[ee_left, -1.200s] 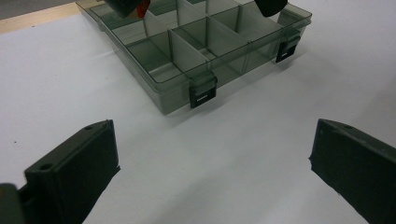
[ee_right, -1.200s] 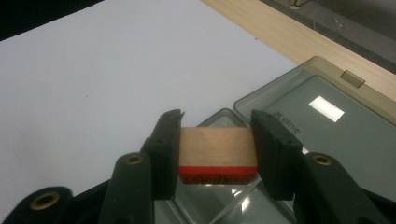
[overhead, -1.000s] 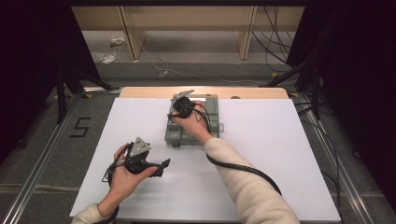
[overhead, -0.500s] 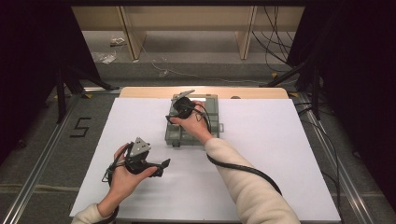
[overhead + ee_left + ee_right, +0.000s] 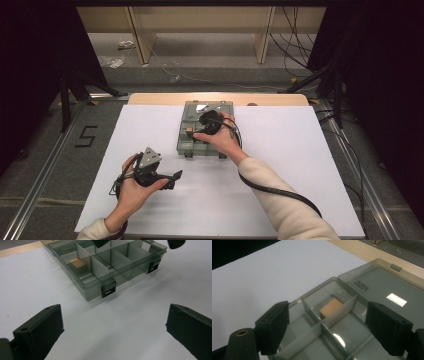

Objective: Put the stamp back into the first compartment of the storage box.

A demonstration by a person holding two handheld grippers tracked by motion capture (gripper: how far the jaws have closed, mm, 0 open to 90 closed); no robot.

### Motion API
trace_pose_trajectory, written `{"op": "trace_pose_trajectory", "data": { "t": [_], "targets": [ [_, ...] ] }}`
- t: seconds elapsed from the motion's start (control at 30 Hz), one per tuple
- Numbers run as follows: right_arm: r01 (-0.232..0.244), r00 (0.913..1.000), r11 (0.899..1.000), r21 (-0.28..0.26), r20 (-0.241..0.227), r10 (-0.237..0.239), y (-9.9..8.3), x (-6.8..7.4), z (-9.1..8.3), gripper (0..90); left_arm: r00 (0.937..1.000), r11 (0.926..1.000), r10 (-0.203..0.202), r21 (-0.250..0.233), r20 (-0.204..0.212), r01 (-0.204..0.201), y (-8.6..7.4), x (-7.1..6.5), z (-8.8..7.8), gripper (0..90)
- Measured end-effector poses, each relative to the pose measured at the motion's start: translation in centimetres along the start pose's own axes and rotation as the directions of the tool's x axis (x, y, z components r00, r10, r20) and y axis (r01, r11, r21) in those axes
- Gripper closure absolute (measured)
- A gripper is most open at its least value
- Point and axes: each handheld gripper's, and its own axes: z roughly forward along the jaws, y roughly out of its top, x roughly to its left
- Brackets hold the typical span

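A dark numeral 5 [image 5: 86,136] is showing on the grey floor to the left of the table in the high view. Raised lettering [image 5: 361,285] is sitting on the open lid [image 5: 387,287] of the clear compartment box in the right gripper view, upside down from that camera and too small to be read with certainty.

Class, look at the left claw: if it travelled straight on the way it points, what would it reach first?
Probably the front wall of the compartment box, near its black latch. Bare white table lies between; the left claw is open and holds nothing.
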Motion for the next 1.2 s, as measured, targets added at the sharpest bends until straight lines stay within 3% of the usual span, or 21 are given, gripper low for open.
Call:
{"op": "trace_pose_trajectory", "data": {
  "t": [0.4, 0.7, 1.2],
  "targets": [
    [0.017, 0.9997, 0.999, -0.049, -0.017, -0.018, -3.3, -0.2, -5.2, 16.2, 1.0, 1.0, 0.001, 0.001, -0.006, -0.001, 0.0, 0.0, 0.1, 0.3],
    [-0.012, 0.9997, 0.995, -0.096, -0.021, 0.01, -6.7, -0.2, -8.4, 16.2, 1.0, 1.0, 0.002, 0.005, -0.01, -0.002, 0.0, 0.0, 0.1, 0.3],
    [-0.016, 0.9999, 0.995, -0.096, 0.004, 0.017, -11.1, 0.1, -12.6, 16.2, 1.0, 1.0, -0.003, -0.001, -0.004, 0.003, 0.0, 0.1, 0.1, 0.3]
  ]
}}
